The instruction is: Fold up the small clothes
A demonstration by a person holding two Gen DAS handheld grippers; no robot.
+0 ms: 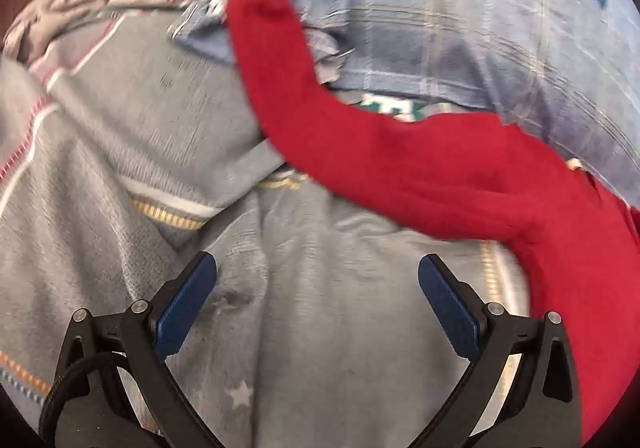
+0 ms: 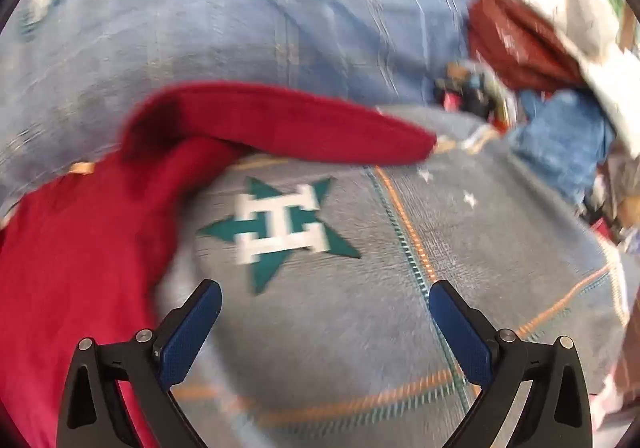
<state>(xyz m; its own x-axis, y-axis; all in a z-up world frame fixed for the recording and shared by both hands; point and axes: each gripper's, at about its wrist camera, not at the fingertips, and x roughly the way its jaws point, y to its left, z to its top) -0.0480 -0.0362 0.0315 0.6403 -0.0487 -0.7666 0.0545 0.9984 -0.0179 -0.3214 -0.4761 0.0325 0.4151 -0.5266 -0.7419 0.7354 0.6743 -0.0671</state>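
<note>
A red garment [image 1: 440, 175] lies spread over grey and blue bedding, one long sleeve reaching to the upper left. It also shows in the right wrist view [image 2: 100, 232], filling the left side with a sleeve stretched to the right. My left gripper [image 1: 318, 268] is open and empty above the grey fabric, left of the red garment's body. My right gripper [image 2: 325, 296] is open and empty over the grey blanket, just right of the red garment. Both views are blurred by motion.
A grey blanket [image 2: 460, 248] with orange stitching and a green star with a white H [image 2: 280, 226] lies under the garment. A blue plaid sheet [image 1: 460, 7] lies beyond it. More clothes, dark red [image 2: 520, 43] and blue [image 2: 560, 135], sit at the far right. Pale crumpled cloth [image 1: 60, 11] lies far left.
</note>
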